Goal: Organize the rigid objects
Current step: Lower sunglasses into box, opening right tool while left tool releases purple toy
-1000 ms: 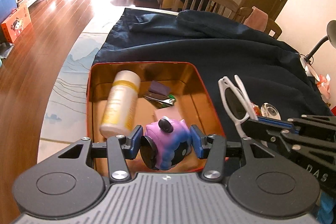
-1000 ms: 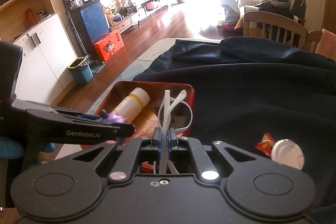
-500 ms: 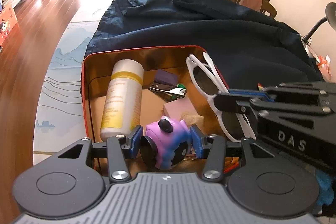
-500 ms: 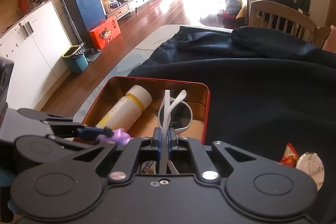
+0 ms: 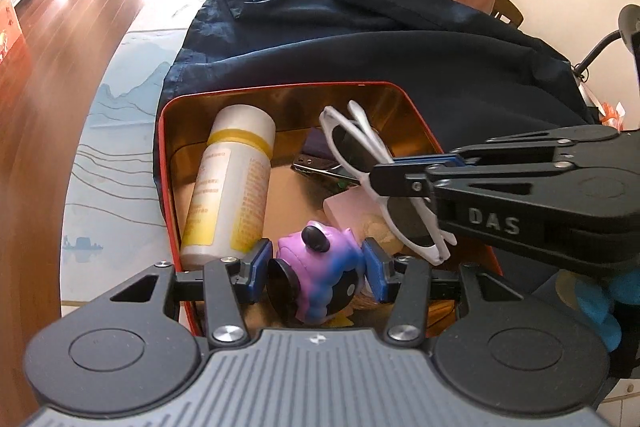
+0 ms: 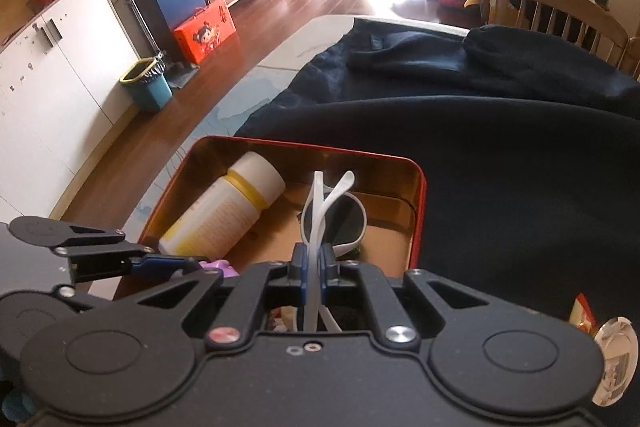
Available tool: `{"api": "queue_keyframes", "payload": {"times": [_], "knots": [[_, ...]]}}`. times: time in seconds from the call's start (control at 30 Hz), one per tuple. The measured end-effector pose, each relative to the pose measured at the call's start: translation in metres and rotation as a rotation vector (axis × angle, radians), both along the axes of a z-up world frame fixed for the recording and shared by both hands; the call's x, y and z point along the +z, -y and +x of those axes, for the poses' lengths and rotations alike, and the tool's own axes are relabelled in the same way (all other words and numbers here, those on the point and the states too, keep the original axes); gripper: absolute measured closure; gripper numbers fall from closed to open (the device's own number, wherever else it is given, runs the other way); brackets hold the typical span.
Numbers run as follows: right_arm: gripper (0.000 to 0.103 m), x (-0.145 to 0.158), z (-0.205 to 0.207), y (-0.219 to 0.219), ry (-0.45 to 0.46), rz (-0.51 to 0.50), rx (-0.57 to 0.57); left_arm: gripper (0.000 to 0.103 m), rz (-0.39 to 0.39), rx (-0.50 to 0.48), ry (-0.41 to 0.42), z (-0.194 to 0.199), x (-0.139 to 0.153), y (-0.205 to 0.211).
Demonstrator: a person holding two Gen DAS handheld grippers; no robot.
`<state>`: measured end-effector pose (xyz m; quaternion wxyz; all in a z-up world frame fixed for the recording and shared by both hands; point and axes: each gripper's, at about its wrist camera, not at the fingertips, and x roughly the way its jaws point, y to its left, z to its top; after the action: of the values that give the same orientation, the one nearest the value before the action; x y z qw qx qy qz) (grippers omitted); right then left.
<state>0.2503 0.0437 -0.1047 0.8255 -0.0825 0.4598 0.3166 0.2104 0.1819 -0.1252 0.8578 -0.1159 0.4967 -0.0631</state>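
While the left gripper [image 5: 316, 267] is clamping the purple-and-blue toy [image 5: 320, 279] between its blue pads above the near edge of the red tin [image 5: 160, 147], the right gripper [image 6: 311, 265] is pinching the white sunglasses [image 6: 334, 215] by their folded arms, hanging them over the tin's right half. Inside, a white bottle with a yellow band [image 5: 232, 187] is lying along the left wall, with nail clippers [image 5: 316, 167] toward the far side. The tin is sitting on a dark blue cloth [image 5: 400, 47].
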Motion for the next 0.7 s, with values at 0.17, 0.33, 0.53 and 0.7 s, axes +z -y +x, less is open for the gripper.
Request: {"api": "queue_keyframes", "payload": {"times": [0.17,0.33,0.53,0.7], "knots": [[0.097,-0.0048,0.0051,-0.0048,-0.018,-0.011,0.004,0.055,-0.024,-0.001,-0.017,0.0041,-0.0015,-0.0042],[0.089,-0.0051,0.0067,-0.0076,-0.025,-0.016,0.002,0.055,-0.030,-0.002,-0.022,0.0045,-0.0017,-0.0055],[0.084,-0.0029,0.0042,-0.0064,-0.021,-0.019,-0.002,0.056,-0.031,0.002,-0.013,0.0019,-0.0016,-0.0053],[0.076,0.0010,0.0021,-0.0009,-0.011,-0.006,-0.012,0.055,-0.024,0.010,0.007,-0.0016,0.0028,-0.0049]]}}
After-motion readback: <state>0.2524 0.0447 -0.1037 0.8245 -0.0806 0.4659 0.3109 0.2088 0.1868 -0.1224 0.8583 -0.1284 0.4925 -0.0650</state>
